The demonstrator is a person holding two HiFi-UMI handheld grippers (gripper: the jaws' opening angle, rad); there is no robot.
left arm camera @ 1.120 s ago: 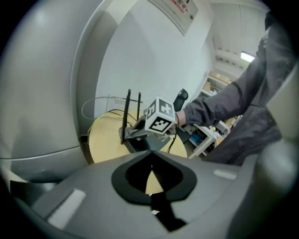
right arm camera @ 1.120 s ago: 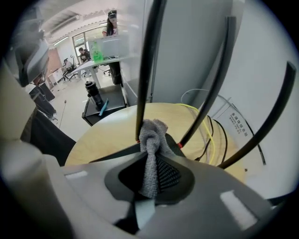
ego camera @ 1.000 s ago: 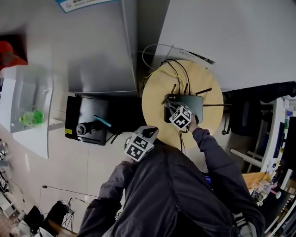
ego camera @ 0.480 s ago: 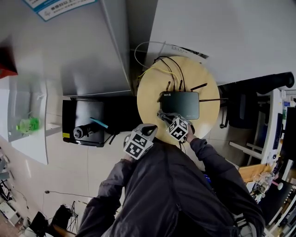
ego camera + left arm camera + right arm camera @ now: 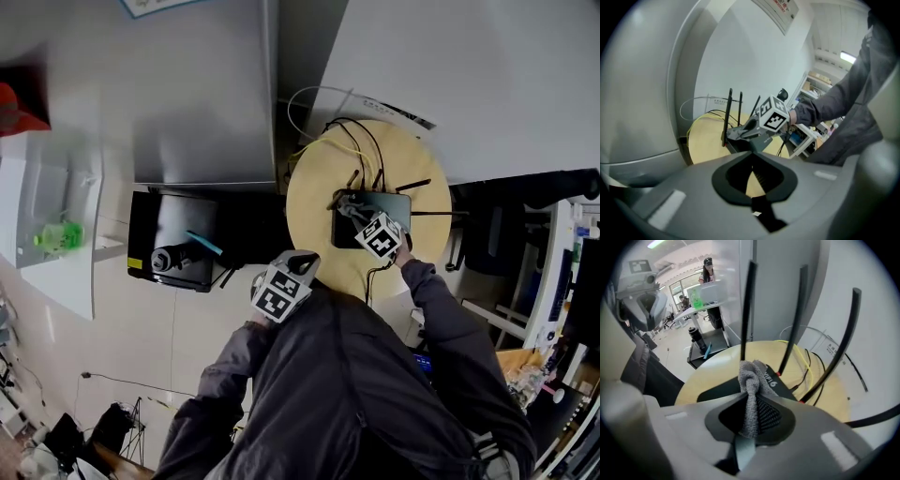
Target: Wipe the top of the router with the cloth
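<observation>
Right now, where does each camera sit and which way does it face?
Head view: on the person's head, looking steeply down at the round table; their jacket and arms show.
Left gripper view: on the left tool, looking across the table at the right tool; its shut jaws and a sleeve show.
Right gripper view: on the right tool, facing the antennas; its jaws pinch the cloth.
Shared: all three show the router.

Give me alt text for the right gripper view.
The right tongs pinch a grey cloth over a black router with upright antennas. The router sits on a round wooden table.
</observation>
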